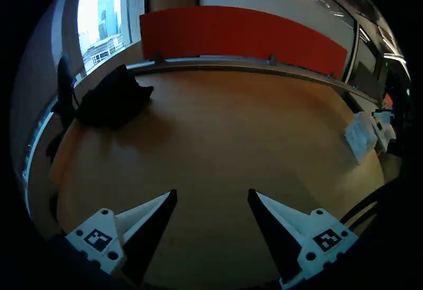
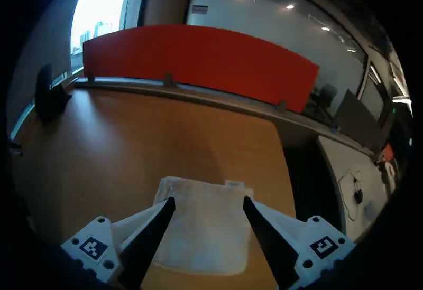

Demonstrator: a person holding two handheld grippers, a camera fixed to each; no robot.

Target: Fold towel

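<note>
right hand-held gripper [image 2: 208, 199] spread empty over towel [image 2: 206, 237]; left hand-held gripper [image 1: 211, 191] spread empty, facing black bag [image 1: 113, 100].

Both views above desk [image 1: 222, 131], facing red partition [image 1: 238, 31]

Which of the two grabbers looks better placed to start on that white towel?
Right, probably. The right gripper is open, with the towel lying flat just ahead between its fingers. The left gripper, also open, faces bare table.
</note>
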